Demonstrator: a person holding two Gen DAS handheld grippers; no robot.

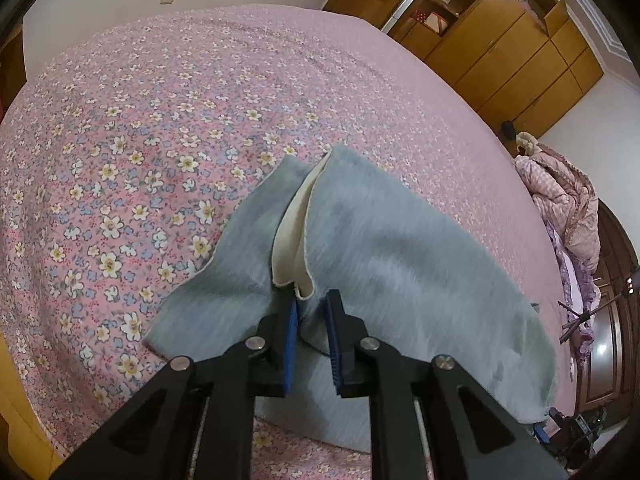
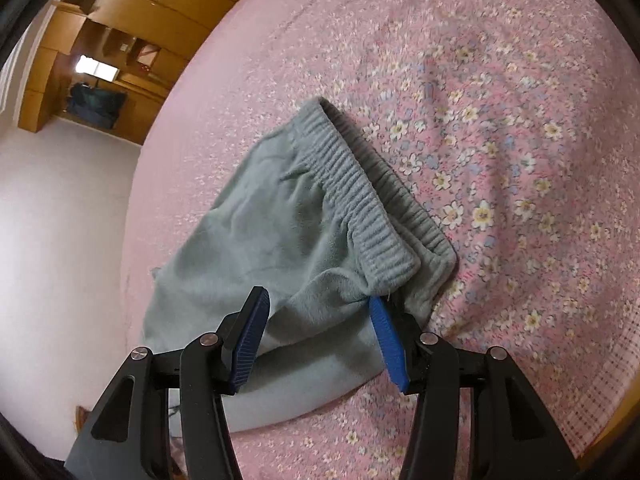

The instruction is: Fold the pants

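1. The pants [image 1: 384,240] lie on the bed [image 1: 160,120], on the pink sheet with little flowers. They are soft and grey-green.
2. Look through your left camera. You see the leg ends of the pants there. The two hems sit side by side, and the cream inside [image 1: 292,232] of one shows.
3. Your left gripper [image 1: 310,304] is right at those hems. Its blue fingers [image 1: 291,340] are a little apart. The cloth edge sits at the tips, but I cannot tell if you have hold of it.
4. Now look through your right camera. You see the stretchy waistband [image 2: 360,184] of the pants there. It looks doubled, one band on top of the other.
5. Your right gripper [image 2: 318,308] is just under the near end of the waistband. Its fingers [image 2: 250,344] are wide apart. Cloth bunches up between them, but nothing is pinched.
6. So how far are you? I think the first fold is done, because the two legs seem to lie on each other and the waistband is doubled.
7. The pants are not neat yet. The cloth near the waistband is bumpy and wrinkled.
8. What is left, I think: pinch the hems, pinch the waistband, and bring the hems over to the waistband to make the pants shorter.
9. Then smooth them flat on the bed.
10. Far past the pants, by the wall, stands a wooden wardrobe [image 1: 500,40]. Leave it alone.
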